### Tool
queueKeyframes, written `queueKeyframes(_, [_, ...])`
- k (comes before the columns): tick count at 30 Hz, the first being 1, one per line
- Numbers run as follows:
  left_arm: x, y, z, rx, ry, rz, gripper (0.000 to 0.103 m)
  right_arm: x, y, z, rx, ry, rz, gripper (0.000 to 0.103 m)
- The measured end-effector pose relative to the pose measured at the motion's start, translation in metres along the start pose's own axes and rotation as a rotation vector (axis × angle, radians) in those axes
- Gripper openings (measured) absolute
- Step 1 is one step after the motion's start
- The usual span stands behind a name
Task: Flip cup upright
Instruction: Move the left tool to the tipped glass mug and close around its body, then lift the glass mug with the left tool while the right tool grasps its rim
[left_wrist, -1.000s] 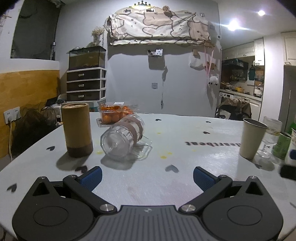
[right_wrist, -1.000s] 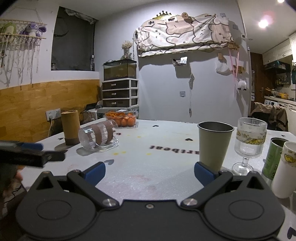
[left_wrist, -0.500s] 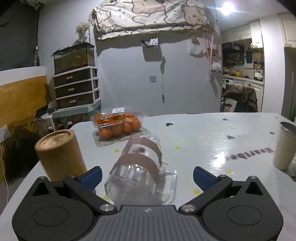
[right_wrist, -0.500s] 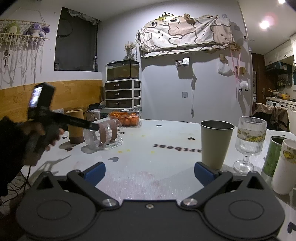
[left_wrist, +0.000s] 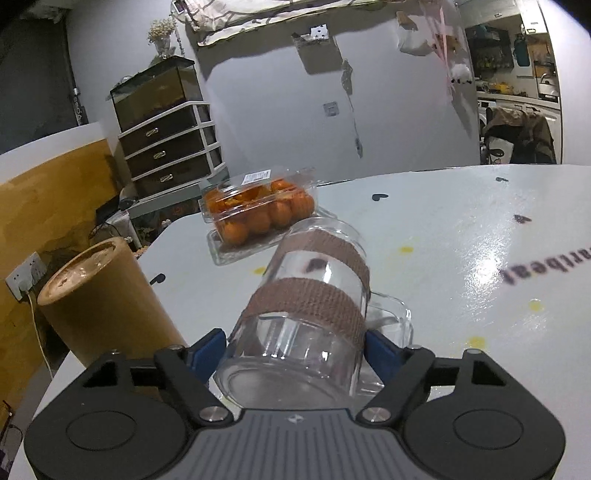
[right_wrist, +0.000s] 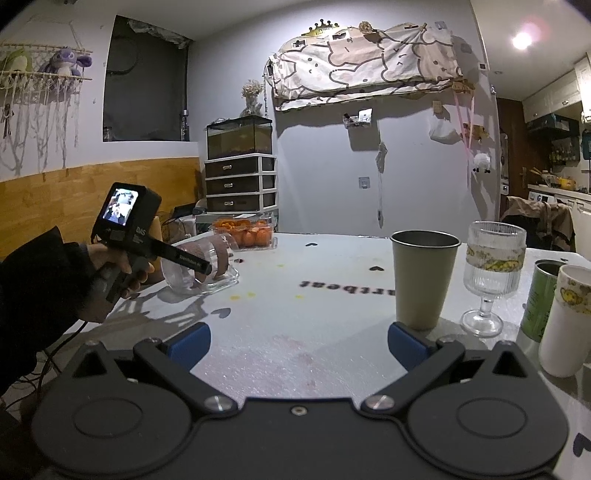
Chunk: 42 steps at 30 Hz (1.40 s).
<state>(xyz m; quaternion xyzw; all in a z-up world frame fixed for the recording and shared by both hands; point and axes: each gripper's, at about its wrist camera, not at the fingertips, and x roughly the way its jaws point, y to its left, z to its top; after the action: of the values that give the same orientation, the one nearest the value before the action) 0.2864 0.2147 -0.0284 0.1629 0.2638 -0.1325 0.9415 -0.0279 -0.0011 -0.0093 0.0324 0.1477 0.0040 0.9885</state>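
On the tabletop (right_wrist: 332, 332), dark printed lettering seen upside down — "artbeat" legible in the right wrist view, only "artbeat"-like blurred letters at the edge of the left wrist view. On the clear box of oranges (left_wrist: 258, 210), a white sticker (left_wrist: 256, 176) — print too small to read. On the handheld device (right_wrist: 127, 218), small white lettering, not legible.

Dim room, one bright ceiling lamp, heavy fisheye bend.

The ceiling lamp (right_wrist: 522, 40) flares at upper right; its glare streaks the glossy table (left_wrist: 484, 258). Hard shadows fall under the wall cloth (right_wrist: 364, 75) and beside the glass mug (left_wrist: 306, 314). Corners go black, straight edges bow, and the upper wall smears with motion blur.
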Motion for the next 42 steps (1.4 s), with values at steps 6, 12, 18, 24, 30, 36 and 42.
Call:
queueKeyframes(6, [-0.022, -0.001, -0.002, -0.018, 0.016, -0.056, 0.079, -0.001, -0.002, 0.001, 0.010, -0.009, -0.011, 0.103])
queueKeyframes(12, [-0.071, -0.034, -0.022, 0.082, -0.018, -0.173, 0.078, -0.004, -0.004, 0.002, 0.017, -0.022, -0.021, 0.103])
queueKeyframes(18, [-0.123, -0.075, -0.042, 0.184, -0.015, -0.332, 0.078, -0.012, -0.013, 0.001, 0.040, -0.040, -0.048, 0.103])
queueKeyframes(24, [-0.163, -0.111, -0.064, 0.275, -0.018, -0.452, 0.078, -0.026, -0.025, 0.001, 0.076, -0.059, -0.076, 0.103])
queueKeyframes(30, [-0.179, -0.133, -0.078, 0.290, -0.043, -0.444, 0.079, -0.029, -0.036, -0.005, 0.130, -0.048, -0.079, 0.103])
queueKeyframes(36, [-0.184, -0.132, -0.076, 0.237, -0.066, -0.484, 0.092, -0.013, -0.045, -0.002, 0.228, 0.010, -0.024, 0.103])
queueKeyframes(42, [-0.193, -0.112, -0.084, 0.145, -0.086, -0.540, 0.092, 0.016, -0.063, 0.007, 0.463, 0.128, 0.119, 0.103])
